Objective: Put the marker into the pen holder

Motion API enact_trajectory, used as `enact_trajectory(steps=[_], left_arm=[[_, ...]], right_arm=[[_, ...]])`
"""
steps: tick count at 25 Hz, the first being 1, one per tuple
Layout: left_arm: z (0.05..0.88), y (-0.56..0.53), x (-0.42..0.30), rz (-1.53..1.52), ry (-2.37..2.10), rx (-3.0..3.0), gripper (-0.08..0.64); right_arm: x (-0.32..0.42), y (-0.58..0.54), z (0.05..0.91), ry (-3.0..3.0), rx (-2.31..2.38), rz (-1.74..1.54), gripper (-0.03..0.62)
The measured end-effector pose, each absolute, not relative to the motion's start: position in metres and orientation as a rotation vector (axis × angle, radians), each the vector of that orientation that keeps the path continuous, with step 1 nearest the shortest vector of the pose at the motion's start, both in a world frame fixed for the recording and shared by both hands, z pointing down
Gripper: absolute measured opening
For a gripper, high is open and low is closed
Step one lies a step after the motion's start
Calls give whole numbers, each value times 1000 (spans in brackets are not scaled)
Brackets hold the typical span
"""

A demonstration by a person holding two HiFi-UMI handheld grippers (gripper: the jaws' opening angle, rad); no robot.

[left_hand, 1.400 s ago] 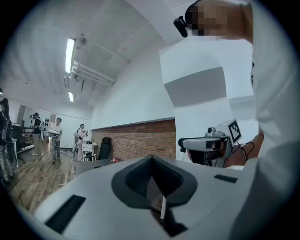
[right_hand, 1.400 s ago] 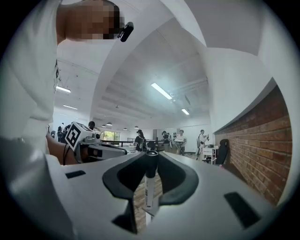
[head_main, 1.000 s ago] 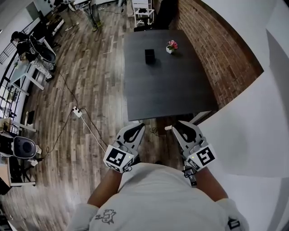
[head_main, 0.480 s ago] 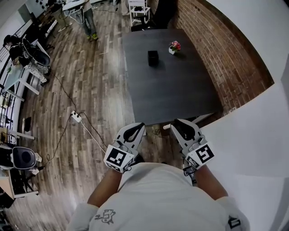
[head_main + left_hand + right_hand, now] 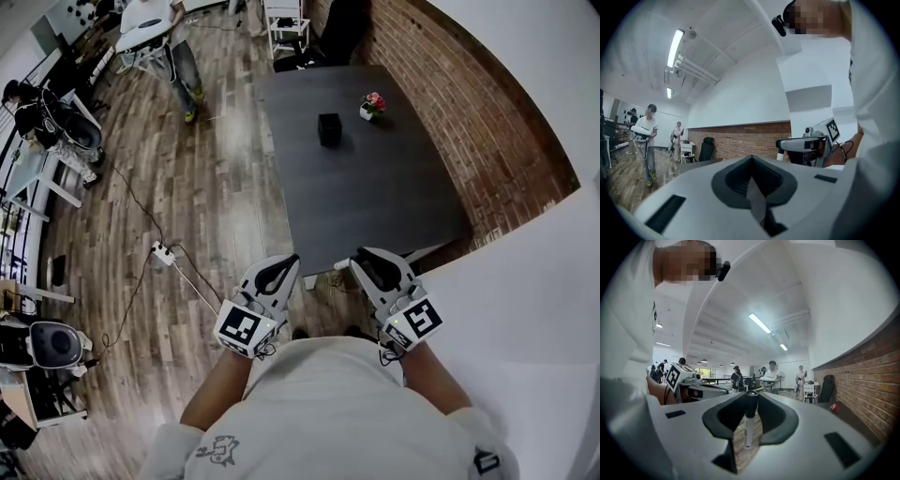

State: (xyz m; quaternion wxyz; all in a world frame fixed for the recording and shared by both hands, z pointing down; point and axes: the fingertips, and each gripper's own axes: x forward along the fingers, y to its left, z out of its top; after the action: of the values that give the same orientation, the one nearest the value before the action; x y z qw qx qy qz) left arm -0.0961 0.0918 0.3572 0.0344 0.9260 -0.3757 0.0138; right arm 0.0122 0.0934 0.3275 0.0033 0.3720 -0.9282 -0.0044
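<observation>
1. Step: carry phase. The marker (image 5: 748,426) is already picked up, the person stands at the near edge of the table (image 5: 375,206), and the drop has not started.
2. Right gripper (image 5: 368,267): clamped on the marker. In the right gripper view the marker stands upright between the pads, black cap on top, white barrel below.
3. Left gripper (image 5: 283,266): jaws together with nothing between them, idle at 9 o'clock of the right one.
4. Target: the pen holder (image 5: 329,128), a black cube at 12 o'clock from the grippers, well apart from them on the far half of the table. The flower pot (image 5: 373,105) sits at 2 o'clock of it, near but not touching.
5. Next, as I judge it: reach toward 12 o'clock, get the marker vertical over the holder's mouth, lower it in, then release.
6. Risks: the holder's mouth looks small, and I can't tell from here whether it is empty. Keep clear of the flower pot.
</observation>
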Motion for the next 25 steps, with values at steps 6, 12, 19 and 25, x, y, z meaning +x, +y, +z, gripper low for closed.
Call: enact_trajectory(steps=[6, 12, 19, 25], left_arm=[[362, 77, -108, 34, -1173, 2819, 11], [369, 51, -105, 42, -1225, 2781, 11], [380, -5, -85, 62, -1287, 2726, 11], [384, -59, -49, 74, -1312, 2702, 11]], right_arm=[[3, 75, 330, -2908, 1138, -3, 84], [3, 41, 336, -2936, 1069, 12, 84], [20, -25, 347, -2961, 969, 46, 84], [53, -84, 350, -2970, 911, 54, 84]])
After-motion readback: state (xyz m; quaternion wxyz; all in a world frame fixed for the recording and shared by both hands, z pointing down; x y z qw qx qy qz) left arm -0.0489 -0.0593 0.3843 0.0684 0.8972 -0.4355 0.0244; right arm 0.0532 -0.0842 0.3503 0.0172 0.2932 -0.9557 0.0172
